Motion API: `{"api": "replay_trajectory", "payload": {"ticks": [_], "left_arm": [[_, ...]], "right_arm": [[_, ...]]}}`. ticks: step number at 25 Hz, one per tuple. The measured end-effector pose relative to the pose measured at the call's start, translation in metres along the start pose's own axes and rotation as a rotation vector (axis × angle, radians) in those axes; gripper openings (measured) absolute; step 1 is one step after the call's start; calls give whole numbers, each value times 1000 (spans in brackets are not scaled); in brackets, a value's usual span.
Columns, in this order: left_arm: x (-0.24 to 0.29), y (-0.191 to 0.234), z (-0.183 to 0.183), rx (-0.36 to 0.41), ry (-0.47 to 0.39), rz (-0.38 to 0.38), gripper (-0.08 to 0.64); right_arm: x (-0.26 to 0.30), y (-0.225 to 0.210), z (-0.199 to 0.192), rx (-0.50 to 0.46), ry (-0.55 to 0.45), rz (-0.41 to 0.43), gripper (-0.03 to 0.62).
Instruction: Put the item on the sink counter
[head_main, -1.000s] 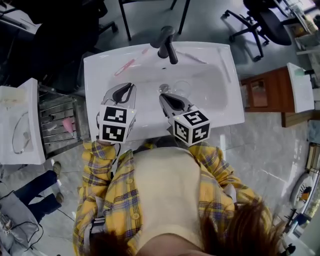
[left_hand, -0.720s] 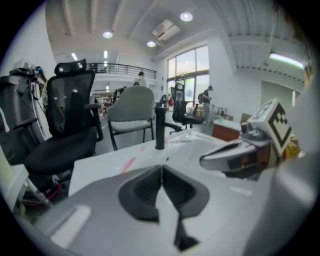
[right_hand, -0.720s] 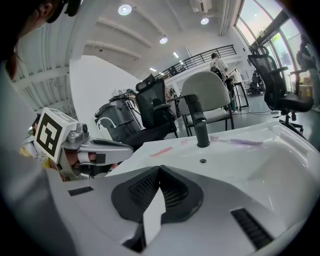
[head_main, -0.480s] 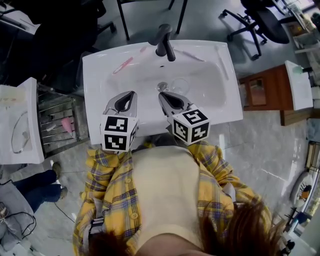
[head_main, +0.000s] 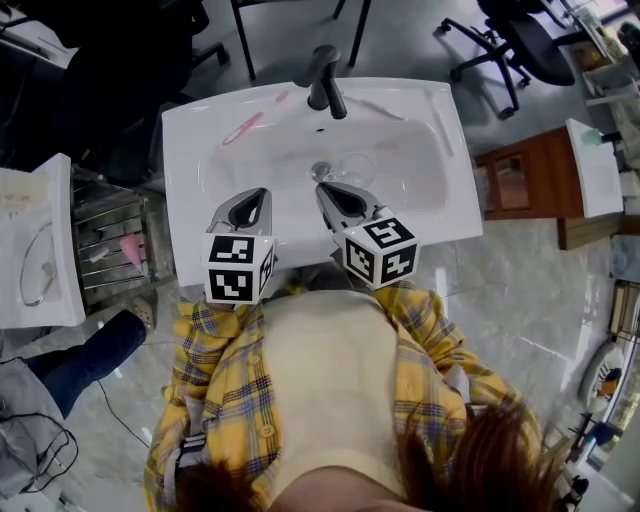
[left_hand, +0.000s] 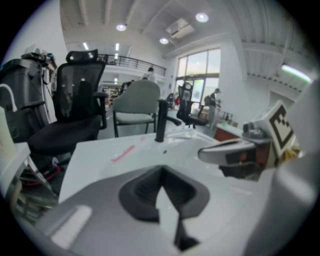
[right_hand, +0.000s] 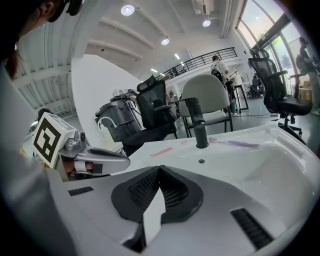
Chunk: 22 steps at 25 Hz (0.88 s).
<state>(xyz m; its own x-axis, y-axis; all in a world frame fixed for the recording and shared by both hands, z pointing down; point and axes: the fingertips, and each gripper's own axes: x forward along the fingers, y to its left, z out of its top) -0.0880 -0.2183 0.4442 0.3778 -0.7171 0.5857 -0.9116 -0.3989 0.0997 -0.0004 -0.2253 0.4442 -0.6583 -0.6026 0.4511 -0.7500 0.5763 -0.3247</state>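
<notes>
A white sink (head_main: 190, 150) with a black faucet (head_main: 325, 85) fills the head view. A pink toothbrush (head_main: 245, 128) lies on the counter left of the faucet, a purple one (head_main: 385, 110) to its right. A clear glass (head_main: 357, 170) sits in the basin by the drain. My left gripper (head_main: 262, 191) hovers over the basin's front left, shut and empty. My right gripper (head_main: 322, 188) is beside it near the drain, also shut with nothing in it. In the gripper views, the left gripper (left_hand: 161, 169) and right gripper (right_hand: 159, 170) point toward the faucet (right_hand: 200, 130).
A metal rack (head_main: 115, 245) with a pink item stands left of the sink, next to another white basin (head_main: 40, 250). A wooden cabinet (head_main: 520, 190) is at the right. Office chairs (head_main: 510, 45) stand behind the sink. A person's leg (head_main: 90, 355) is at lower left.
Both grippers stay shut and nearly still over the basin; the left one drifted slightly right. The leg at the lower left has stepped closer.
</notes>
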Motion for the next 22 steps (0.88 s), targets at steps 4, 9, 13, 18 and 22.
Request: {"api": "replay_trajectory", "payload": {"ticks": [4, 9, 13, 18, 22], "left_arm": [[0, -3, -4, -2, 12, -7, 8], [-1, -4, -6, 8, 23, -21, 8], [-2, -5, -5, 6, 21, -17, 8], [-1, -4, -4, 9, 22, -7, 8], [2, -6, -5, 8, 24, -4, 8]], "right_arm": [[0, 1, -1, -4, 1, 0, 12], [0, 2, 1, -2, -6, 1, 12], [-2, 2, 1, 0, -4, 3, 12], [-3, 2, 0, 0, 0, 6, 12], [-3, -2, -1, 0, 1, 6, 14]]}}
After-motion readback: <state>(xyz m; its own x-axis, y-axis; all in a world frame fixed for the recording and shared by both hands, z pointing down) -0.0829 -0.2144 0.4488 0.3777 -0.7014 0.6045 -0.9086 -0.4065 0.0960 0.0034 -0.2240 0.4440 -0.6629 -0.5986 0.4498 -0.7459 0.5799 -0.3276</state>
